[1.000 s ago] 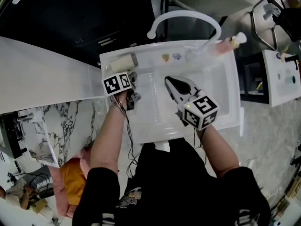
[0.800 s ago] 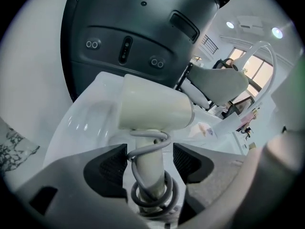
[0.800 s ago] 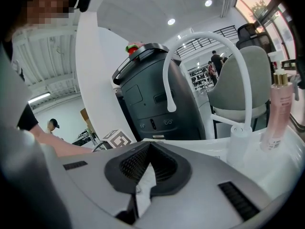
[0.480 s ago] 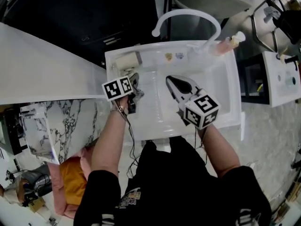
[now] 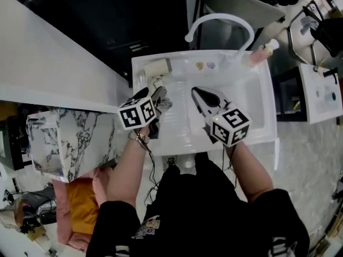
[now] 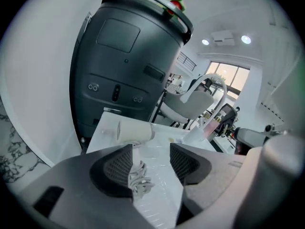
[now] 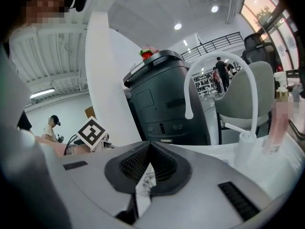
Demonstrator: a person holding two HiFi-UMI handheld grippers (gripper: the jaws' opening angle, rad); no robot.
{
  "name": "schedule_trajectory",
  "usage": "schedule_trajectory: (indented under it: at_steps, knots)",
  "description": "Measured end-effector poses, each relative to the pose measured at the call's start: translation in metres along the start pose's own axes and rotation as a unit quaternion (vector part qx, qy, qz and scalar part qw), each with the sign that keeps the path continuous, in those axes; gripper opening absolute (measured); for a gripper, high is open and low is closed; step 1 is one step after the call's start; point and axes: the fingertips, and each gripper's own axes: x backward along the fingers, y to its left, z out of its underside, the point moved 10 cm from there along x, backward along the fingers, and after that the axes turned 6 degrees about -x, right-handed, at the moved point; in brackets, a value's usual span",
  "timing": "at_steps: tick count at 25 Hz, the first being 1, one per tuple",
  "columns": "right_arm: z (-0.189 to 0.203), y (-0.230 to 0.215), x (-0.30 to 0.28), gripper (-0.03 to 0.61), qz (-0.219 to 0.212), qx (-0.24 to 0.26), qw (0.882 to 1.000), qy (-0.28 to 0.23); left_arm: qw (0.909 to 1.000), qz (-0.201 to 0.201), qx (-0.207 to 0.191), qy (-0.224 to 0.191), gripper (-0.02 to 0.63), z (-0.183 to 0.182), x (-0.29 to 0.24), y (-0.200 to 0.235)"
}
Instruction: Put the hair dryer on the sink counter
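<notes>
The cream hair dryer (image 5: 156, 67) lies on the back left corner of the white sink counter (image 5: 268, 98). In the left gripper view the hair dryer (image 6: 135, 130) lies ahead, and its coiled cord (image 6: 139, 182) shows on the sink through the gap between the pads. My left gripper (image 5: 159, 98) hangs above and in front of it. Its jaws stand open and have just been closing a little, with nothing pressed between them. My right gripper (image 5: 197, 93) hovers over the basin, jaws shut and empty (image 7: 150, 149).
A white arched faucet (image 5: 217, 21) and a pink bottle (image 5: 261, 50) stand at the back rim. A dark grey machine (image 6: 128, 66) rises behind the sink. A marble-patterned block (image 5: 69, 143) and a white wall flank the left side.
My left gripper has risen and drawn back from the hair dryer, which stays on the counter corner. The right gripper has shifted only slightly.
</notes>
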Motion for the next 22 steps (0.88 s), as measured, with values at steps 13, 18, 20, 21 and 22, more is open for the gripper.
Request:
schedule_trajectory:
  at_steps: [13, 18, 20, 21, 22]
  knots:
    - [-0.005, 0.073, 0.013, -0.002, 0.012, 0.028, 0.999, -0.028, 0.9785, 0.074, -0.069, -0.18, 0.003, -0.02, 0.135, -0.014]
    - [-0.006, 0.105, 0.02, -0.002, 0.023, 0.038, 0.998, -0.046, 0.9623, 0.088, -0.135, -0.219, 0.003, -0.013, 0.182, -0.018]
    - [-0.005, 0.117, 0.025, -0.002, 0.029, 0.042, 0.997, -0.053, 0.9561, 0.095, -0.154, -0.23, 0.003, -0.007, 0.197, -0.018]
    - [-0.004, 0.124, 0.027, -0.002, 0.033, 0.042, 0.997, -0.056, 0.9537, 0.099, -0.16, -0.235, 0.003, -0.003, 0.203, -0.018]
    - [-0.002, 0.131, 0.029, -0.002, 0.038, 0.041, 0.997, -0.059, 0.952, 0.103, -0.164, -0.237, 0.003, 0.0, 0.208, -0.016]
